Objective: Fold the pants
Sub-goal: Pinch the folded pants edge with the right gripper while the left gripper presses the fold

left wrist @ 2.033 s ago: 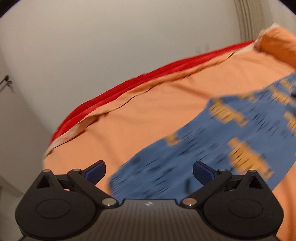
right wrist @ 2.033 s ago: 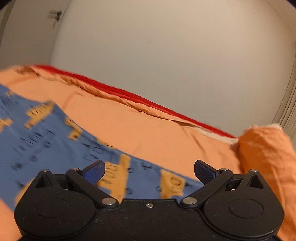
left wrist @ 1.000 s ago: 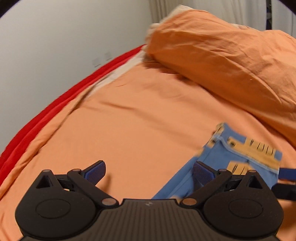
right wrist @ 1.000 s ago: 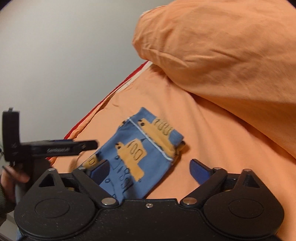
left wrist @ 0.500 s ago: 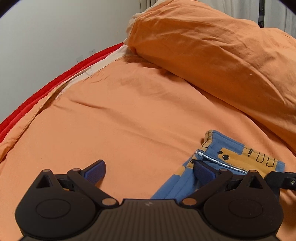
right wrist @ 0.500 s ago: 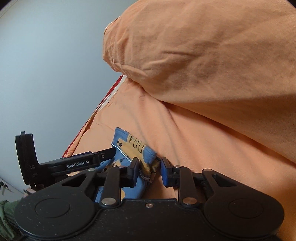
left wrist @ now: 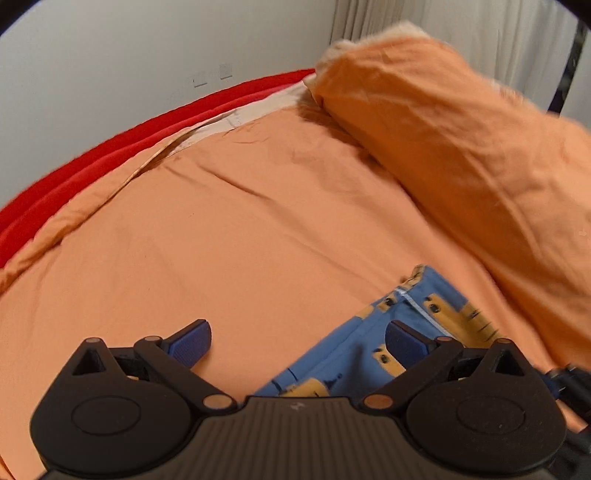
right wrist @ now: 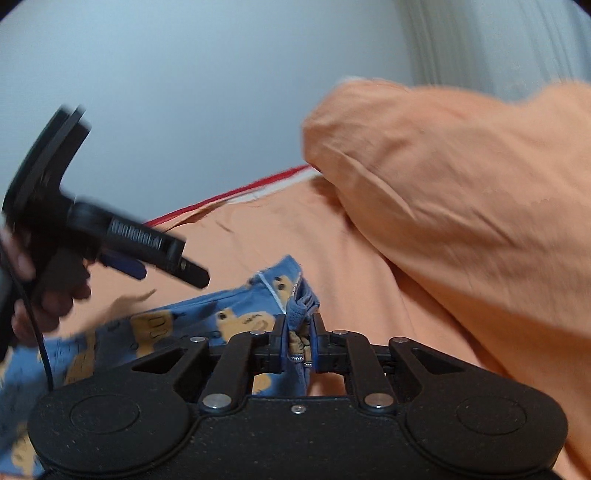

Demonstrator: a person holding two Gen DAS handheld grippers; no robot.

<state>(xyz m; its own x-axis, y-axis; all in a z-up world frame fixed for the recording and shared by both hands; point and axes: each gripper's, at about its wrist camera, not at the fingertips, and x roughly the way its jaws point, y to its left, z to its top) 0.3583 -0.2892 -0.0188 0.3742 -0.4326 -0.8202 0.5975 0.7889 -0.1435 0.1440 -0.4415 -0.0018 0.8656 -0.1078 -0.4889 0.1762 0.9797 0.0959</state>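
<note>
Both grippers work over an orange bed sheet (left wrist: 229, 236). Right gripper (right wrist: 298, 343) has its 2 jaws closing on the bunched waistband of the pants (right wrist: 236, 321), and the blue cloth is pinched between the pads, standing up in a small ridge just above the fingers. From that grip the pants run toward 9 o'clock in the right wrist view: blue fabric with yellow-orange printed shapes, lying across the sheet and passing under the other tool.

Left gripper (left wrist: 297, 341) stands with its jaws wide apart and nothing between them. Its blue pads (left wrist: 190, 341) hang over the sheet, and the pad at 3 o'clock overlaps the pants (left wrist: 413, 314) in the left wrist view; whether it touches the cloth cannot be told. In the right wrist view this same gripper shows at 9 o'clock, blurred, held by a hand (right wrist: 48, 295) wrapped round its handle, above the pants and apart from them.

A big orange pillow (left wrist: 461, 140) fills the area from 12 to 3 o'clock in both views, resting on the sheet near the waistband end. A red edge (left wrist: 110, 155) runs along the far side of the bed toward 10 o'clock, against a pale wall (left wrist: 129, 55). A curtain (left wrist: 461, 33) hangs behind the pillow at 1 o'clock.
</note>
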